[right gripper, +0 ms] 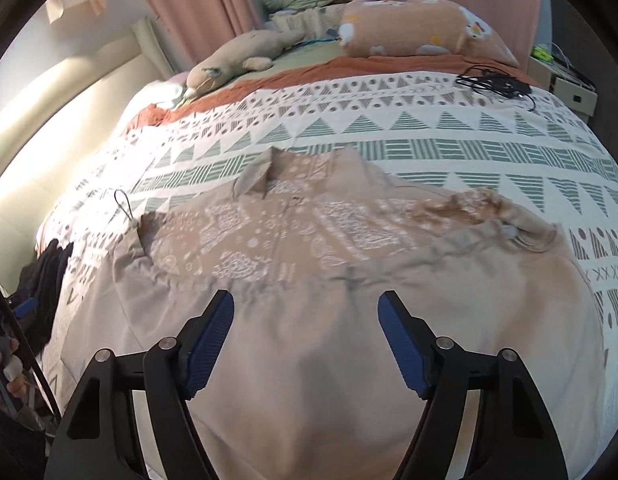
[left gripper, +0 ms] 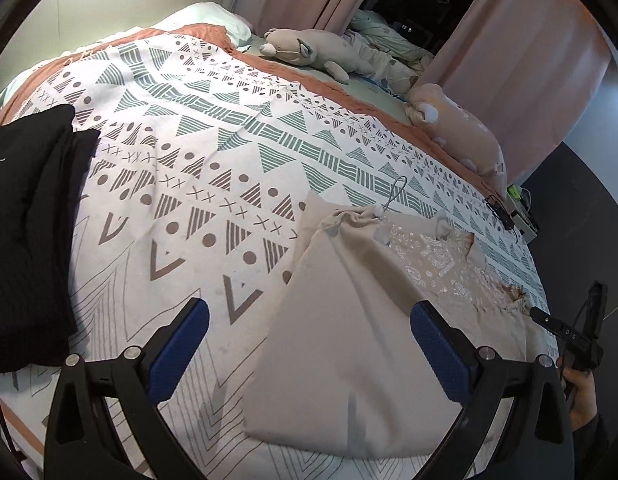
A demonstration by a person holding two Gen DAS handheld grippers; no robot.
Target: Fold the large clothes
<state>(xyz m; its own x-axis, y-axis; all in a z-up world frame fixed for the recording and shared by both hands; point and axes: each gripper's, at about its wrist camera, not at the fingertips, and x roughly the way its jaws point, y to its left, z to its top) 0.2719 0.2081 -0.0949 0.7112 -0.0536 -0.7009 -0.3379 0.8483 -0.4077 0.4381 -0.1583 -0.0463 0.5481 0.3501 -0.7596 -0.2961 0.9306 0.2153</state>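
A large beige garment [right gripper: 309,264] with a collar and white embroidered chest lies spread on the patterned bedspread [right gripper: 429,132]. Its right sleeve end [right gripper: 521,232] is bunched. In the left wrist view the garment [left gripper: 349,340] shows its left side folded over, with a cord loop [left gripper: 395,194] at the top. My left gripper [left gripper: 309,344] is open and empty above the garment's left edge. My right gripper [right gripper: 305,340] is open and empty over the garment's lower middle. The right gripper also shows at the right edge of the left wrist view [left gripper: 573,332].
A pile of black clothes [left gripper: 29,240] lies at the bed's left side. Two plush toys [right gripper: 237,60] [right gripper: 425,28] and pillows lie at the far side. A black cable bundle [right gripper: 493,80] lies on the bedspread at the far right. Pink curtains [left gripper: 521,60] hang behind.
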